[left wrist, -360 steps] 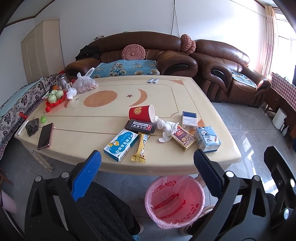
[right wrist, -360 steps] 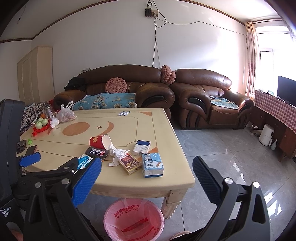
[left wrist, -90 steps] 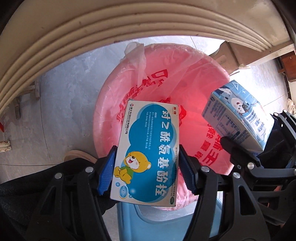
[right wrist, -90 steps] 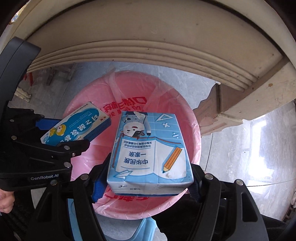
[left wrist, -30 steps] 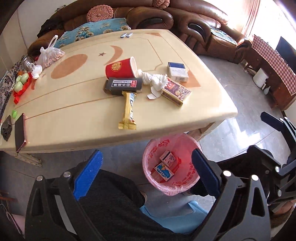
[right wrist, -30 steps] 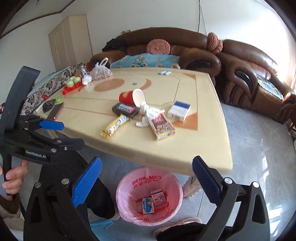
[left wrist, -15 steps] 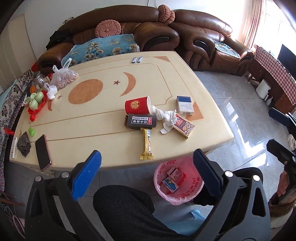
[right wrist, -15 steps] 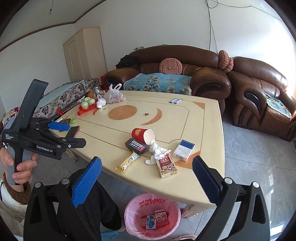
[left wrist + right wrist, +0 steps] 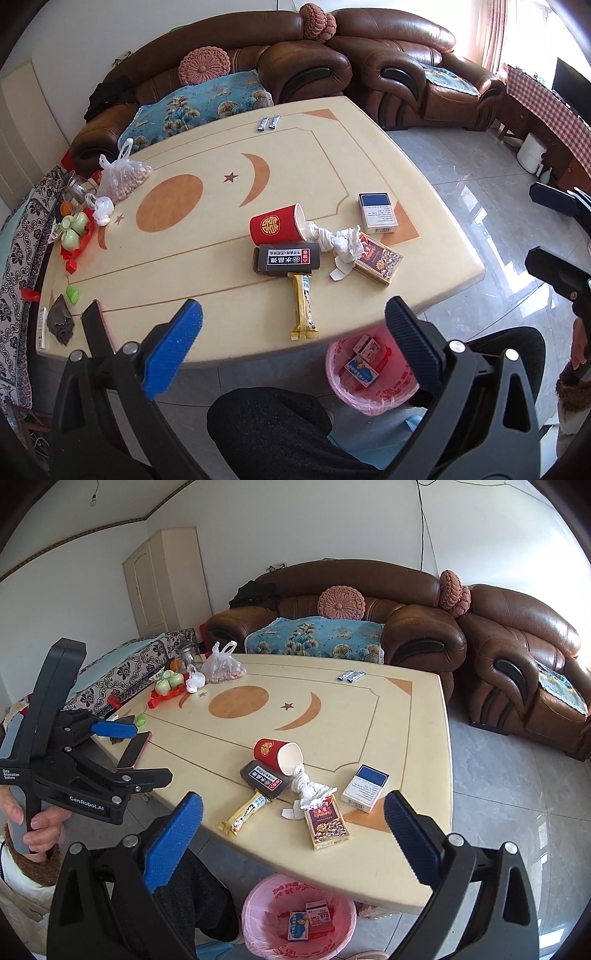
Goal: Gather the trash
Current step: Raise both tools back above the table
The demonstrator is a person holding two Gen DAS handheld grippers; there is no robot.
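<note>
Left wrist view: my left gripper (image 9: pixel 291 332) gapes empty, the right gripper (image 9: pixel 291 834) too — both above the table (image 9: pixel 207 280). Two boxes (image 9: pixel 308 921) lie in the pink bin (image 9: pixel 258 919); the snack bar (image 9: pixel 303 306) sits near the table's edge.

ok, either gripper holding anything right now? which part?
Nothing is held. The left gripper and the right gripper are both open and empty, above the table edge.
</note>
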